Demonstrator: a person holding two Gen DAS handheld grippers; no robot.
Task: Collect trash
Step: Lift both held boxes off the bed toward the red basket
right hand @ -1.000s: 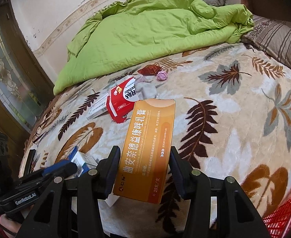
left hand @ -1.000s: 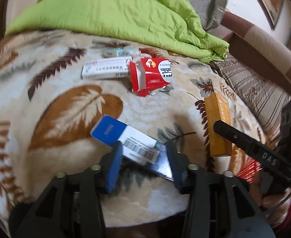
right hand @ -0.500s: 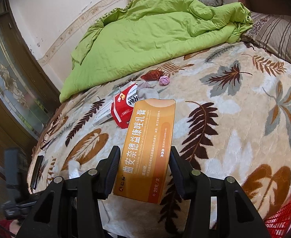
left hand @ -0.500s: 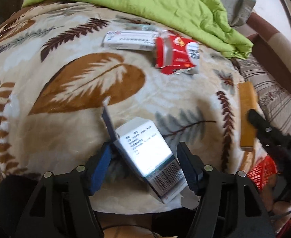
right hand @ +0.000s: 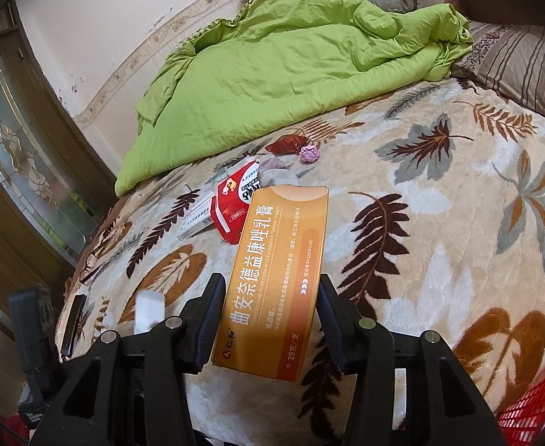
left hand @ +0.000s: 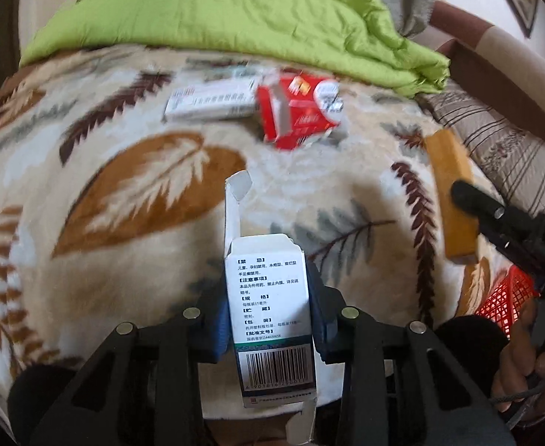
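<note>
Swung upright and clamped now: white box [left hand: 270, 319] squeezed tight in left hand-held gripper [left hand: 270, 312], lifted off bed [left hand: 123, 193]. Right hand-held gripper [right hand: 268, 319] gripping orange box [right hand: 276, 278] too. Probably both headed to red basket [left hand: 506, 301], near right. Red carton [left hand: 298, 111] and long white box [left hand: 209, 102] left far back.

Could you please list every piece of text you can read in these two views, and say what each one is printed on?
"Triamcinolone Acetonide and Econazole Nitrate cream", "29克/支": orange box in the right claw.
"注意事项", "规格": white box in the left claw; its barcode digits are blurred.
Red carton and long white box: too blurred.
</note>
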